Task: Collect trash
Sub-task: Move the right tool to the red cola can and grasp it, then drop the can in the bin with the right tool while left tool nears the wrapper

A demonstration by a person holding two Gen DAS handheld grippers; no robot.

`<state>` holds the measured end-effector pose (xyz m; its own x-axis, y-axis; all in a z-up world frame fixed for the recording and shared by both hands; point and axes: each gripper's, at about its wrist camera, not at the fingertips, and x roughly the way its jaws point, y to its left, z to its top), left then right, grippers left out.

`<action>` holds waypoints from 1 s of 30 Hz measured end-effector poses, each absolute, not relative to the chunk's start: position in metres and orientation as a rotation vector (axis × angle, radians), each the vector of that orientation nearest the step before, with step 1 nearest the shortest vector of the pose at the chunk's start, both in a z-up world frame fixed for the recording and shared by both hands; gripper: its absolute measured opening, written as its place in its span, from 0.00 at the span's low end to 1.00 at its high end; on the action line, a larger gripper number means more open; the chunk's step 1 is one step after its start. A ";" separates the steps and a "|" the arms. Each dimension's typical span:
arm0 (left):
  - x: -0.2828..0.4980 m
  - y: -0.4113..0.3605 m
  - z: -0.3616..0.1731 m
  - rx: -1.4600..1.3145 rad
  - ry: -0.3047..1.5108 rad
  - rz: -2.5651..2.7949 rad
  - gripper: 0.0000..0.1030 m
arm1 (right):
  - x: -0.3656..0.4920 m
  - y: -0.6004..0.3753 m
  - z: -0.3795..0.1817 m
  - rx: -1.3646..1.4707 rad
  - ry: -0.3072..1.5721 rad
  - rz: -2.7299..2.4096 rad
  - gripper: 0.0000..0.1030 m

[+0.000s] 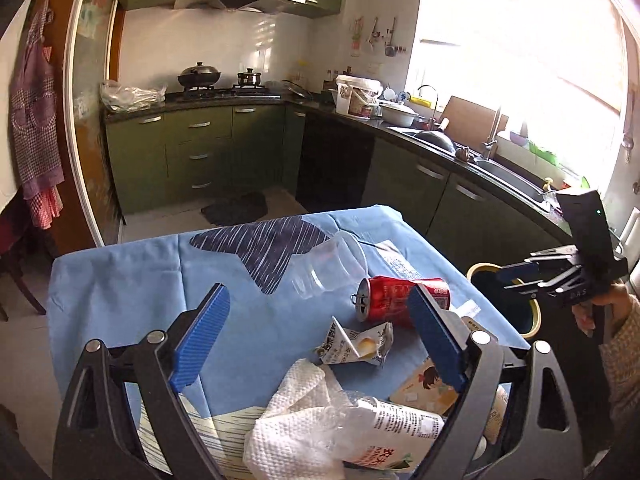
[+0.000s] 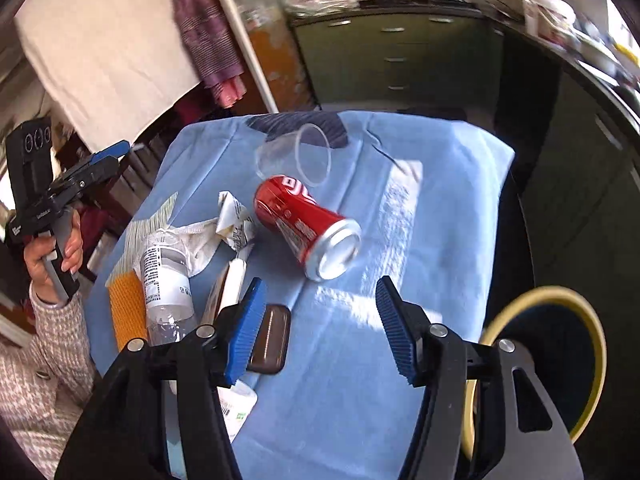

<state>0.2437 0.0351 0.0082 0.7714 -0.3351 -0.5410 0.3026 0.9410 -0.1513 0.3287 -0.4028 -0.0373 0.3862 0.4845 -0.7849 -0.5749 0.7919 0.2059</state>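
Both tools spread, nothing gripped, trash on the tabletop [image 2: 360, 360].
Left tool [image 1: 320, 334] above the tissue [image 1: 296, 408] and crumpled carton [image 1: 356, 346]; right tool [image 2: 320, 330] near the red can [image 2: 306, 226], lying beside the tipped clear cup [image 2: 296, 158]; bin [image 2: 560, 356] just beside the tabletop.

Light-blue tablecloth [image 2: 360, 340] w/ dark-navy streaked star print. Red aluminium drink can [image 2: 304, 220], white lettering. Round waste bin [image 2: 592, 320]: yellow rim, interior approx. black; poorly lit.
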 end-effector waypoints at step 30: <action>0.240 0.027 -0.020 -0.026 0.637 -0.462 0.89 | 0.399 -0.300 -0.114 -0.549 1.160 0.791 0.55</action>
<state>0.2402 0.0265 -0.0203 0.7061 -0.4239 -0.5672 0.4084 0.8982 -0.1628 0.3988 -0.2996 -0.1137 0.1877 0.2606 -0.9470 -0.7861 0.6179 0.0142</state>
